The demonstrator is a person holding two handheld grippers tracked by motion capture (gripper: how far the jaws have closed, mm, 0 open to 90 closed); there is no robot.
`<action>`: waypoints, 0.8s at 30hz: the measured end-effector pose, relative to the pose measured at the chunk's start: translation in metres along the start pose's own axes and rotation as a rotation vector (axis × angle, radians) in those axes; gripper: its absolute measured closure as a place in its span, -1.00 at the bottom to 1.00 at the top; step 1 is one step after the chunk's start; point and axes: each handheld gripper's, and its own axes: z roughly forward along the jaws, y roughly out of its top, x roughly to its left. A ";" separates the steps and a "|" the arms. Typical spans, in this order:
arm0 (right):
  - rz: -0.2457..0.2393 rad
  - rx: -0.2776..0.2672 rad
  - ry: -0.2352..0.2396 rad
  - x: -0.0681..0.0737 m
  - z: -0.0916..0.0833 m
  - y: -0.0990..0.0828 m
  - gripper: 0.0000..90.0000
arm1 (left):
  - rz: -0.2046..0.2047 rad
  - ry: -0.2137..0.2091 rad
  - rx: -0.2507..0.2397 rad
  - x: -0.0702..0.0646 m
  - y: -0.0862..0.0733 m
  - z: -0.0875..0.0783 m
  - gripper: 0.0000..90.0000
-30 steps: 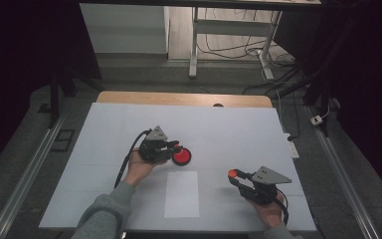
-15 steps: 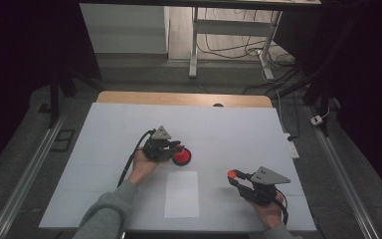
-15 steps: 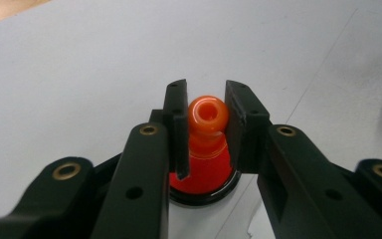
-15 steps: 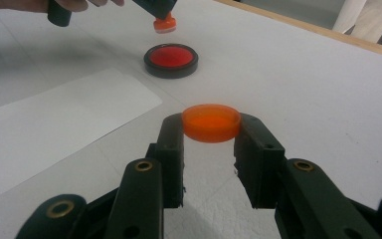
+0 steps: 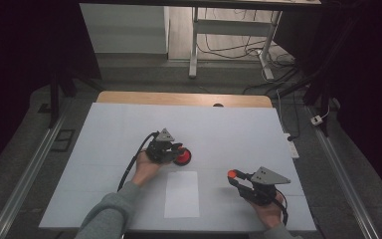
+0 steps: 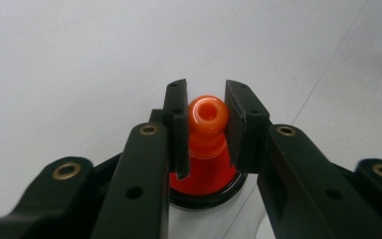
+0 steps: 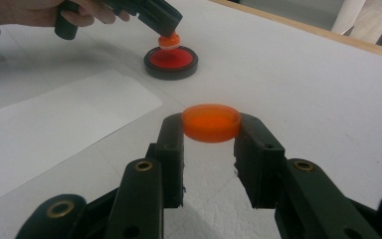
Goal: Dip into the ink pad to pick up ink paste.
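My left gripper is shut on a small orange stamp with a round knob. It holds the stamp upright on a round red ink pad in a black case near the middle of the white table. In the right gripper view the stamp rests on the pad under the left gripper. My right gripper, toward the front right, is shut on a flat round orange lid, held level just above the table.
A white sheet of paper lies on the table between the two hands, near the front edge. A wooden strip runs along the table's far edge. Metal rails flank both sides, and cables lie on the floor beyond.
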 end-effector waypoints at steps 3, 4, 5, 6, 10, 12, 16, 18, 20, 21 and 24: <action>-0.001 0.002 0.002 0.000 0.000 0.000 0.45 | 0.008 0.000 0.005 -0.001 -0.001 0.002 0.61; -0.001 0.003 0.003 0.000 0.000 0.000 0.45 | 0.009 -0.001 0.004 -0.001 -0.001 0.002 0.61; 0.000 0.003 0.003 0.000 0.000 0.000 0.45 | 0.010 0.001 0.004 -0.001 -0.001 0.002 0.61; -0.001 0.003 -0.001 0.000 0.000 0.000 0.45 | 0.010 0.002 0.003 -0.001 -0.001 0.002 0.61; -0.001 0.004 0.003 0.000 0.000 0.000 0.45 | 0.012 0.006 0.004 -0.001 -0.002 0.003 0.61; -0.001 0.006 0.005 0.000 0.000 0.000 0.45 | 0.012 0.010 0.003 -0.001 -0.003 0.003 0.61; -0.002 0.009 0.003 0.001 0.000 0.000 0.45 | 0.023 0.022 -0.004 -0.001 -0.004 0.004 0.61; -0.002 0.010 0.003 0.001 0.000 -0.001 0.45 | 0.028 0.024 -0.005 -0.001 -0.005 0.005 0.61; -0.001 0.008 0.008 0.001 0.001 -0.001 0.45 | 0.033 0.028 -0.002 -0.002 -0.005 0.006 0.61; -0.002 0.006 0.008 0.001 0.001 -0.001 0.45 | 0.035 0.027 -0.001 -0.002 -0.006 0.007 0.61; -0.001 0.008 0.007 0.000 0.001 -0.001 0.45 | 0.046 0.026 0.002 -0.002 -0.007 0.008 0.61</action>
